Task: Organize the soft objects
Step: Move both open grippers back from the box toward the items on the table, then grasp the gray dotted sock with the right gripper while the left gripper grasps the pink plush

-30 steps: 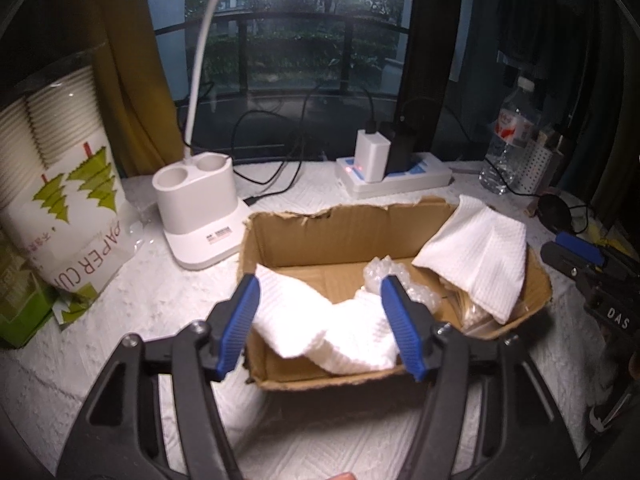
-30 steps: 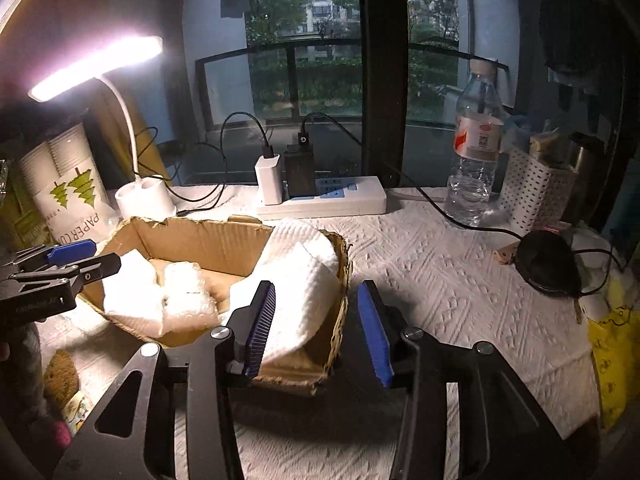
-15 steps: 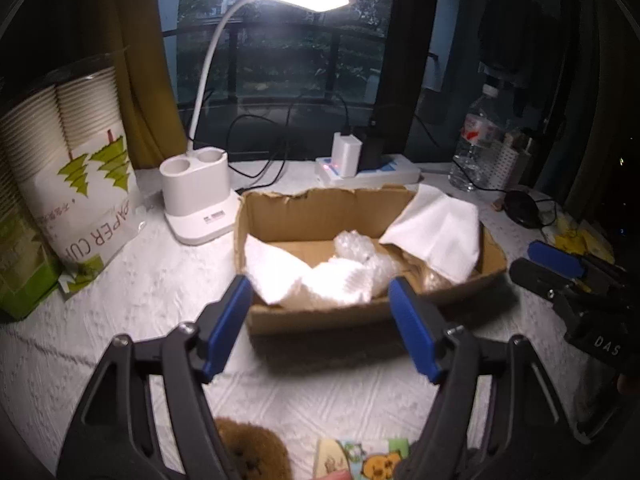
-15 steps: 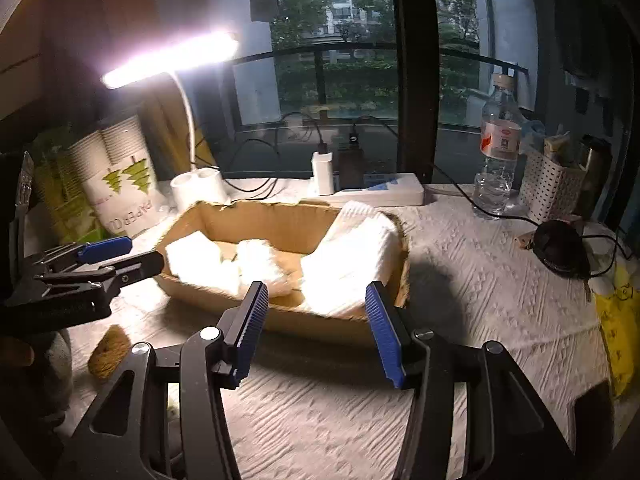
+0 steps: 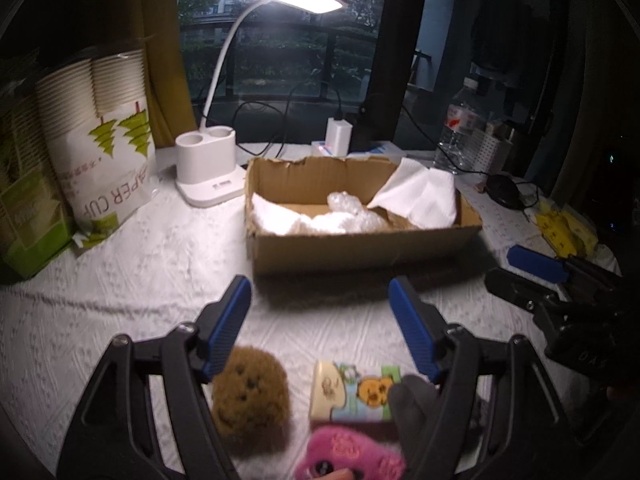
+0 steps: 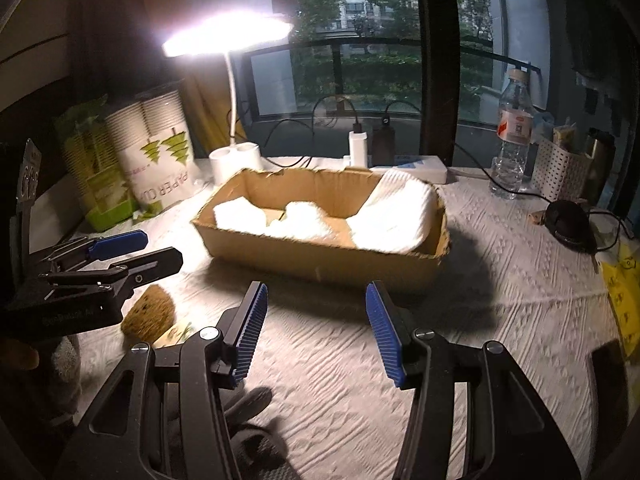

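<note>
A cardboard box [image 5: 360,250] [image 6: 320,258] stands mid-table with white cloths [image 5: 420,196] [image 6: 394,216] and bubble wrap [image 5: 352,212] in it. My left gripper [image 5: 320,320] is open and empty, in front of the box, above a brown fuzzy ball [image 5: 250,394], a printed tissue pack [image 5: 354,394] and a pink plush [image 5: 352,456]. My right gripper [image 6: 316,332] is open and empty before the box. The left gripper [image 6: 120,256] also shows in the right wrist view, over the brown ball [image 6: 150,314].
A white desk lamp [image 5: 208,168] and a paper cup pack [image 5: 108,176] stand at the left back. A power strip [image 6: 408,166], a water bottle [image 6: 514,140] and a white perforated holder [image 6: 564,170] line the back. A black object [image 6: 568,226] and yellow packs [image 5: 560,232] lie at the right.
Both grippers have pulled back from the box toward the table's front. The brown ball, tissue pack and pink plush have come into the left wrist view.
</note>
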